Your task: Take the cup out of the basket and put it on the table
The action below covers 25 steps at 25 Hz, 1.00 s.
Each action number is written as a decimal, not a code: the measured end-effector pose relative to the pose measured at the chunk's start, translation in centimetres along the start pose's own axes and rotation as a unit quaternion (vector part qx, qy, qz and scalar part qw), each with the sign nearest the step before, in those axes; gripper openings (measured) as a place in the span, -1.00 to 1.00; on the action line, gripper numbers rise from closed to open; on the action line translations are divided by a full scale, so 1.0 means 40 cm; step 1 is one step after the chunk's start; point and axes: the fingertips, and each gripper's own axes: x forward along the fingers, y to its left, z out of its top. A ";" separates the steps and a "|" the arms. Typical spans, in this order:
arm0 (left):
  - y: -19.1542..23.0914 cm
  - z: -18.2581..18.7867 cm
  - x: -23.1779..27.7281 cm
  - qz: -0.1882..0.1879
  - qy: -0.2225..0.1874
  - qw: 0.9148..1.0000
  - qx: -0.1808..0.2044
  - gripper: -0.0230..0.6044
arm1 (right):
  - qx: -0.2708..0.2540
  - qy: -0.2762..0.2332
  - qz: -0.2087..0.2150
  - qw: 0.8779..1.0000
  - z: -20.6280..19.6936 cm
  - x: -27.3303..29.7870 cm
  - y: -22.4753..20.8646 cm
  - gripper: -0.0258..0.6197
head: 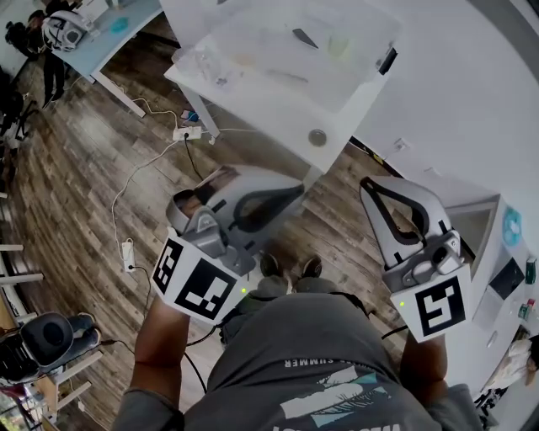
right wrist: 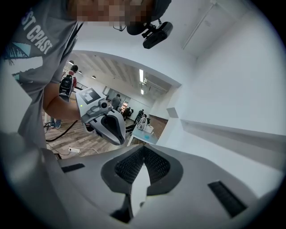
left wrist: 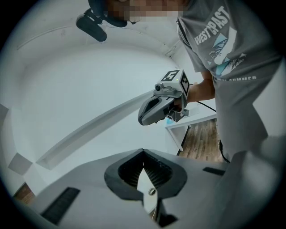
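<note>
A white table (head: 278,105) stands at the top of the head view, with a clear plastic basket (head: 286,50) on it holding blurry items. I cannot make out a cup in it. Both grippers are held close to the person's body over the floor, well short of the table. My left gripper (head: 300,188) is shut and holds nothing; its jaws meet at the tip (left wrist: 143,153). My right gripper (head: 369,185) is likewise shut and holds nothing (right wrist: 144,148). Each gripper view shows the other gripper in mid-air, against walls and room.
A power strip (head: 187,132) and white cables lie on the wooden floor below the table's left leg. A dark chair (head: 42,341) is at the lower left, a light blue table (head: 118,25) at the upper left, and a white cabinet (head: 476,223) at the right.
</note>
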 end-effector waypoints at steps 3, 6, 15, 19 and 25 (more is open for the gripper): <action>0.011 -0.018 -0.002 0.001 0.000 1.000 0.006 -0.90 | -0.030 0.008 -0.014 0.999 -0.007 0.020 -0.004 -0.88; 0.015 -0.029 0.001 -0.003 0.002 1.000 0.016 -0.90 | -0.053 0.024 -0.027 0.998 -0.015 0.035 -0.011 -0.88; 0.052 -0.037 0.076 -0.014 0.000 1.000 0.018 -0.90 | -0.049 0.042 -0.045 0.997 -0.065 0.057 -0.095 -0.88; 0.073 -0.039 0.133 -0.015 0.009 1.000 0.018 -0.90 | -0.043 0.036 -0.043 0.998 -0.095 0.062 -0.152 -0.88; 0.116 -0.027 0.231 -0.009 0.027 0.999 0.021 -0.90 | -0.038 0.019 -0.034 0.999 -0.136 0.062 -0.251 -0.88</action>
